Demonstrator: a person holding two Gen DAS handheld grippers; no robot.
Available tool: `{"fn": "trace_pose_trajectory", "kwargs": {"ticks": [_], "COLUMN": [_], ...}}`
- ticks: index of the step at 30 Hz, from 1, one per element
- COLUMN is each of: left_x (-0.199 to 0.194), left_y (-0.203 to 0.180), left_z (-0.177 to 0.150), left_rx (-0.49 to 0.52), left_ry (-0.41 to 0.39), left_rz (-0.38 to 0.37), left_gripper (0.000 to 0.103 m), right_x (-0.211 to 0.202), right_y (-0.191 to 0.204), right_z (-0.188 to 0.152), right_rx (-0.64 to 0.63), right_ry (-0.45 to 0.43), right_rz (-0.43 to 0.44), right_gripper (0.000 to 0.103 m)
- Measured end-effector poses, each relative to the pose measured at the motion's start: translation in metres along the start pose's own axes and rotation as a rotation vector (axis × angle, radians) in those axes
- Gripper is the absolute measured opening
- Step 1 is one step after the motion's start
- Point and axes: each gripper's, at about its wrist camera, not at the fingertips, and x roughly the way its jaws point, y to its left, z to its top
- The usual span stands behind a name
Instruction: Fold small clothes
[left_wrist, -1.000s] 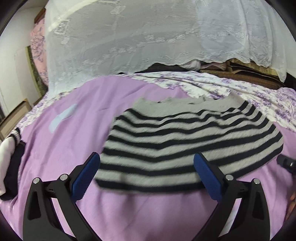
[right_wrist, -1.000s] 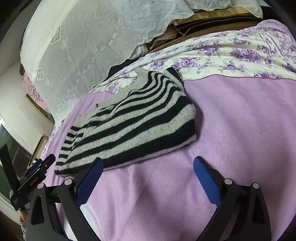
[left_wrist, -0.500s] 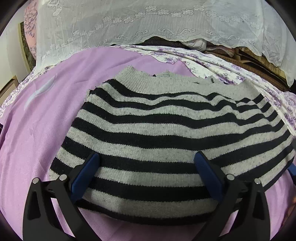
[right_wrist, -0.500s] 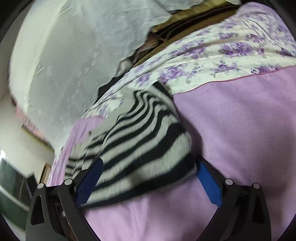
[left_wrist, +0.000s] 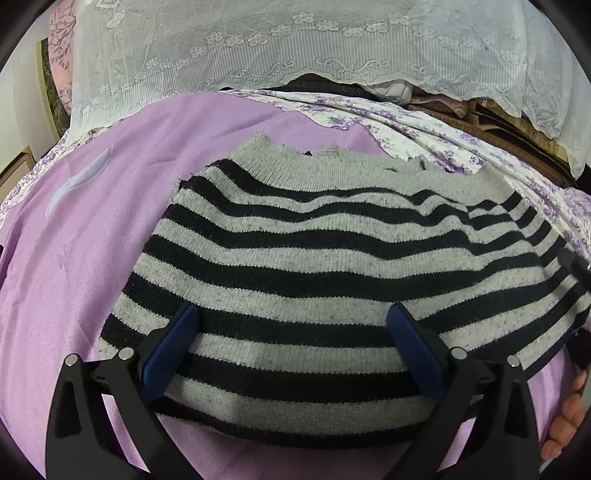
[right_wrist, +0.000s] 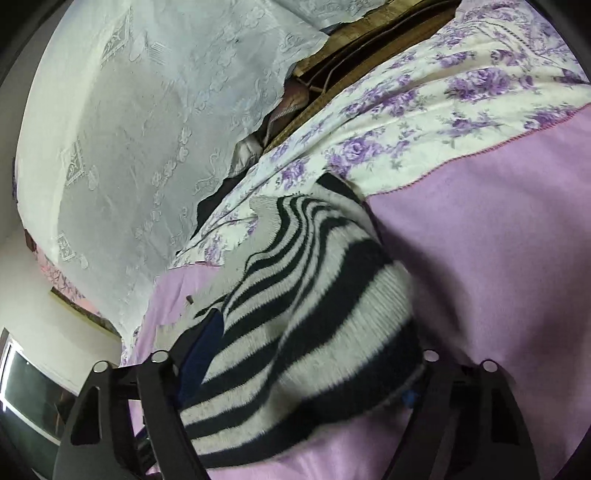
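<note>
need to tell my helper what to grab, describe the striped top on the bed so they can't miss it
Start at the bed, covered by a plain lilac blanket with a white lace cloth hanging behind it. In the middle of the blanket lies the striped sweater, a folded knit between both grippers. Its broad black and grey bands set it apart from the purple-flowered sheet beyond it.

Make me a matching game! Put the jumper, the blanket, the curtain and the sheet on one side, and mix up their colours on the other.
Things:
1. jumper
2. blanket
3. curtain
4. sheet

Colours:
A. white lace
B. plain lilac
C. grey and black stripes
D. cream with purple flowers

Pairs: 1-C, 2-B, 3-A, 4-D
</note>
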Motion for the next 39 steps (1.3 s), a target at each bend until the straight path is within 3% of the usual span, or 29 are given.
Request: {"fn": "trace_pose_trajectory", "kwargs": {"ticks": [3,5,7,10,14,22,28,34,39], "left_x": [0.001,0.000,-0.001,0.013,0.015,0.013,0.013,0.012,0.000], "left_y": [0.003,0.003,-0.001,-0.023,-0.030,-0.026,-0.026,-0.025,-0.021], "left_z": [0.009,0.014,0.016,0.011,0.010,0.007,0.007,0.008,0.015], "left_rx": [-0.049,-0.085,-0.079,0.028,0.063,0.053,0.054,0.051,0.005], "left_ry": [-0.005,-0.008,-0.017,0.015,0.002,-0.009,-0.009,-0.010,-0.044], "left_rz": [-0.022,-0.074,-0.101,-0.029,0.013,-0.002,-0.003,-0.009,-0.084], "left_gripper": [0.099,0.099,0.099,0.099,0.099,0.099,0.099,0.099,0.098], "right_x": [0.007,0.011,0.017,0.022,0.028,0.037,0.035,0.023,0.026], "right_y": [-0.001,-0.001,-0.005,-0.010,-0.007,0.027,0.025,0.010,0.016], "right_z": [0.003,0.005,0.008,0.011,0.011,-0.007,-0.006,-0.002,-0.004], "right_rx": [0.026,0.033,0.056,0.081,0.044,-0.154,-0.137,-0.036,-0.073], "right_ry": [-0.045,-0.063,-0.068,-0.049,0.014,0.114,0.118,0.073,0.094], "right_rz": [-0.036,-0.036,-0.026,-0.007,0.010,0.042,0.068,0.150,0.114], "right_gripper": [0.073,0.068,0.057,0.047,0.047,0.091,0.095,0.091,0.092]}}
